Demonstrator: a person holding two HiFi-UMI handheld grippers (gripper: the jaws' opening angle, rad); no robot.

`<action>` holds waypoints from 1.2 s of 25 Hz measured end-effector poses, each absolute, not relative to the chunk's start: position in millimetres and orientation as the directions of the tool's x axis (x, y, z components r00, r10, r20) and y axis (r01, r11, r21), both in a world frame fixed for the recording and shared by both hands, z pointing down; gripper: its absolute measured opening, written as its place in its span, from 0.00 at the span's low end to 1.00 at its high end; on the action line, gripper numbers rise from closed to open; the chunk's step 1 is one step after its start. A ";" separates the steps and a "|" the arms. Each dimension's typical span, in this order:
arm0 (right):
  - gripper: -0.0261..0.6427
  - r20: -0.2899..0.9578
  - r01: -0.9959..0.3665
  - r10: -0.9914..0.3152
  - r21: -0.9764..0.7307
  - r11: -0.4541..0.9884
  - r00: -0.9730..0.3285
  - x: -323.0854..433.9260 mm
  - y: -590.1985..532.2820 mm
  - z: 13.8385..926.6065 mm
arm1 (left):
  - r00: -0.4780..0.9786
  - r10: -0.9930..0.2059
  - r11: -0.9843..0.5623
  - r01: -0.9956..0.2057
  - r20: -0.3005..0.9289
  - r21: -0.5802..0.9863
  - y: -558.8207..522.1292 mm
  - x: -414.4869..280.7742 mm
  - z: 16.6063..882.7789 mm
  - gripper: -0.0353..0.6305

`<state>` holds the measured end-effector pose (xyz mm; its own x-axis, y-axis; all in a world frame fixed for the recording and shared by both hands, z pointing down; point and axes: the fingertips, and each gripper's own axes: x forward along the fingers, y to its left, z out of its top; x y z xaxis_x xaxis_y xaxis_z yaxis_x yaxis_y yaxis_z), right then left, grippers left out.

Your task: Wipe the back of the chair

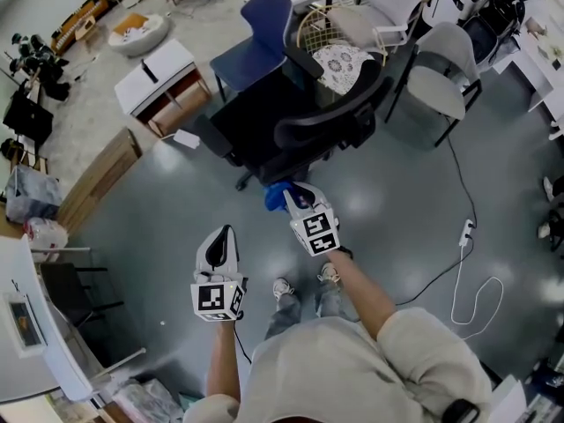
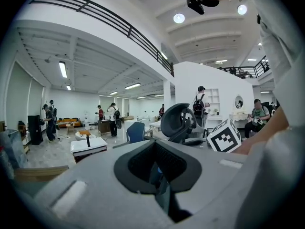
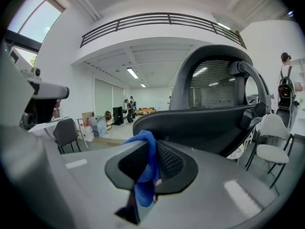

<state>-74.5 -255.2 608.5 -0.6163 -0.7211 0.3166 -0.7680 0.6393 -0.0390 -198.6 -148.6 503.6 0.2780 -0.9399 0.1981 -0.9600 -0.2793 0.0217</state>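
A black office chair stands ahead of me on the grey floor, its curved backrest facing me. My right gripper is shut on a blue cloth just below and short of the backrest's lower edge. In the right gripper view the blue cloth hangs bunched between the jaws, with the chair's backrest close in front. My left gripper hangs lower left, shut and holding nothing, apart from the chair. Seen from the left gripper view, the chair is further off.
A blue chair and a wicker basket stand behind the office chair. A white low cabinet is at the left, grey chairs at the right. A white cable with a power strip lies on the floor to the right.
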 end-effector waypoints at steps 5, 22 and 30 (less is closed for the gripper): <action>0.10 0.318 -0.788 -0.740 -0.037 0.614 -0.592 -55.5 -259.9 610.0 | 0.296 -0.935 -0.297 -0.954 0.196 0.027 -154.2 -189.0 504.9 0.05; 0.10 0.307 -0.864 -0.825 0.017 0.504 -0.475 20.4 -307.2 598.2 | 0.340 -0.919 -0.341 -0.939 0.201 0.029 -165.8 -165.9 506.9 0.05; 0.10 0.304 -0.899 -0.859 0.014 0.438 -0.413 56.0 -328.1 596.6 | 0.331 -0.920 -0.333 -0.943 0.208 0.024 -161.3 -163.0 506.3 0.05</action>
